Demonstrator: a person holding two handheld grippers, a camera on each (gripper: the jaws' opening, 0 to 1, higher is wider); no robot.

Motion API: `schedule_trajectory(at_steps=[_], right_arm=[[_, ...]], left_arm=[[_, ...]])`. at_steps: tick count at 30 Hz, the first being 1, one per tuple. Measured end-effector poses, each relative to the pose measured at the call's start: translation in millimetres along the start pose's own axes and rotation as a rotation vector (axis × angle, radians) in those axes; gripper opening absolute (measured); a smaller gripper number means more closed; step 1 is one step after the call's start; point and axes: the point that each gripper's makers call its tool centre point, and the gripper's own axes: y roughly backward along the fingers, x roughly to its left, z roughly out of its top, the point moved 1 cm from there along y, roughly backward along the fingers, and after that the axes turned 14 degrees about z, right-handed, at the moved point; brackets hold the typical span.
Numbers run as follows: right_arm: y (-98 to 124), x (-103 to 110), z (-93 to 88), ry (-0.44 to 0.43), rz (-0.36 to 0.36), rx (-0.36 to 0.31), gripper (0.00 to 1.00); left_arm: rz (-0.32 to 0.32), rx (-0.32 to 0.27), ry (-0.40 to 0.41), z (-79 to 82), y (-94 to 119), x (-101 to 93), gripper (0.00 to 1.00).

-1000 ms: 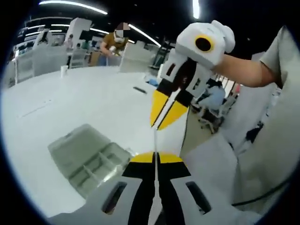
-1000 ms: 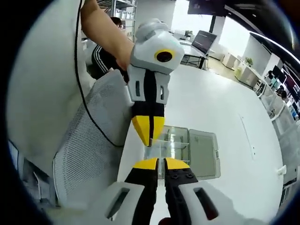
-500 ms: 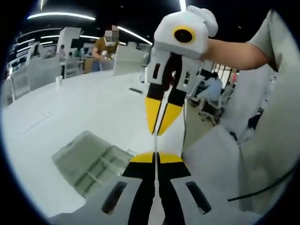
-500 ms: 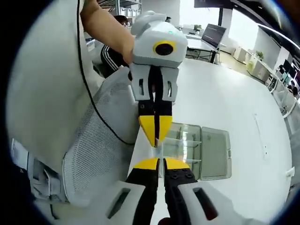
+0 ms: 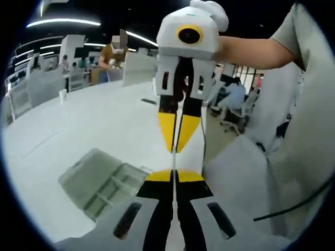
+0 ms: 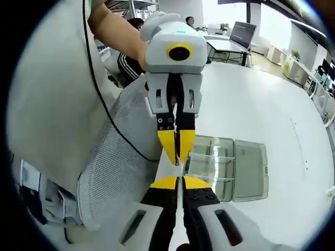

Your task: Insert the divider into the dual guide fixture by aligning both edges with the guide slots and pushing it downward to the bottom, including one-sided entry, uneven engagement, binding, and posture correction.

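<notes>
White table [image 5: 89, 125], thin clear divider [image 5: 172, 162] edge-on between both tools.

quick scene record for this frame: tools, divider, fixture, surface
left tool: shut on the divider's edge
right tool: shut on the opposite edge
divider: thin clear sheet, seen edge-on, held between both tools above the table
fixture: clear compartment box, lid open, lying on the table
table: white
insertion: not yet begun

We see the thin clear divider [image 5: 172, 159] edge-on, pinched between both grippers; the clear compartmented fixture [image 6: 227, 168] lies open beyond and below them.
</notes>
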Motion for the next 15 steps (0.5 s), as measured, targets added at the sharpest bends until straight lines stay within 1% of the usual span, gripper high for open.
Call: schedule_trajectory(at_steps=[1, 3, 8, 15], right_arm=[[-1.3, 0.8, -0.5, -0.013, 0.008, 0.001, 0.00], [-2.9, 2.7, -1.1, -0.002, 0.019, 0.009, 0.00], [-3.7, 0.8, -1.8, -0.037, 0.019, 0.005, 0.00], [-4.4, 2.2, -1.0, -0.078, 0.032, 0.019, 0.00]], left_arm=[[-0.004, 0.002, -0.003, -0.7, 0.0, -1.1, 0.00], [-0.007, 0.003, -0.012, -2.3, -0.1, -1.7, 0.00], [-0.004, 0.005, -0.011, -3.5, -0.7, -0.6, 0.00], [-0.004, 0.001, -0.010, -4.9, -1.5, -1.1, 0.00]])
